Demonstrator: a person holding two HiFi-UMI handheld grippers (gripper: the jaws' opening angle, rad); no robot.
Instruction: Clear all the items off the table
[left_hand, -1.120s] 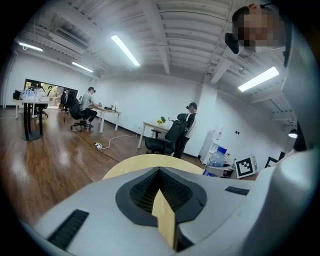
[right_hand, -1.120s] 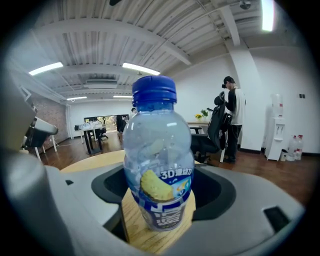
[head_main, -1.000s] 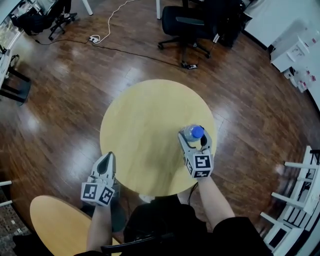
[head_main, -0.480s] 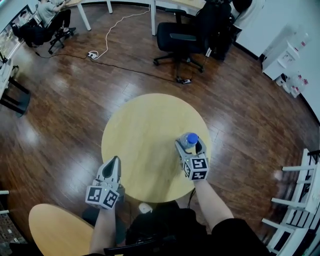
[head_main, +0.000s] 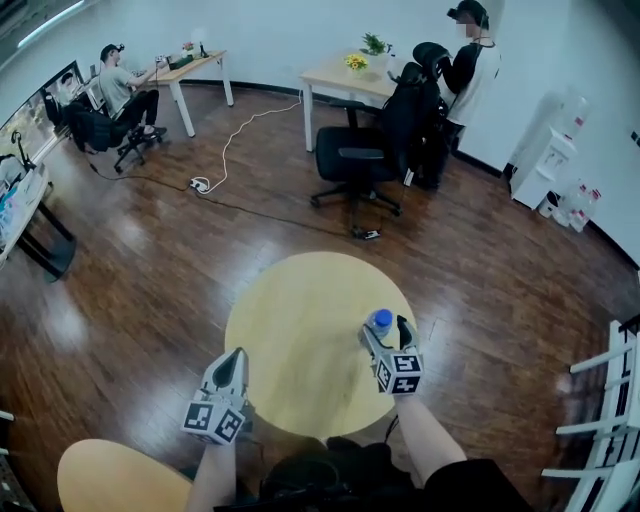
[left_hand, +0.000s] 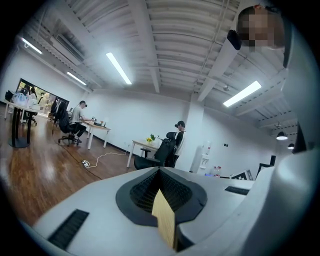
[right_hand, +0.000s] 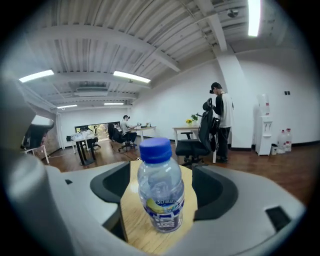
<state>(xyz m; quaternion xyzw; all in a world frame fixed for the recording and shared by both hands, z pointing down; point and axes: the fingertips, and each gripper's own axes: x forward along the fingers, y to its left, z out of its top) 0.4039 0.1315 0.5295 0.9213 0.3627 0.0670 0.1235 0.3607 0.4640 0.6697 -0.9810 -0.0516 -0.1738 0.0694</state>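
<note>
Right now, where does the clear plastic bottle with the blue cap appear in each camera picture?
Head view: the clear plastic bottle with the blue cap stands right of centre, between the right gripper's jaws.
Left gripper view: not in it.
Right gripper view: bottle dead centre, close up.
Shared landmark: the black office chair, in all three.

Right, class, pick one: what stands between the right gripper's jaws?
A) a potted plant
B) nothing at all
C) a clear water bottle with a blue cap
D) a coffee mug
C: in the right gripper view a clear water bottle with a blue cap stands upright on the round wooden table, between the jaws of the right gripper, which stand apart on either side of it.
</note>
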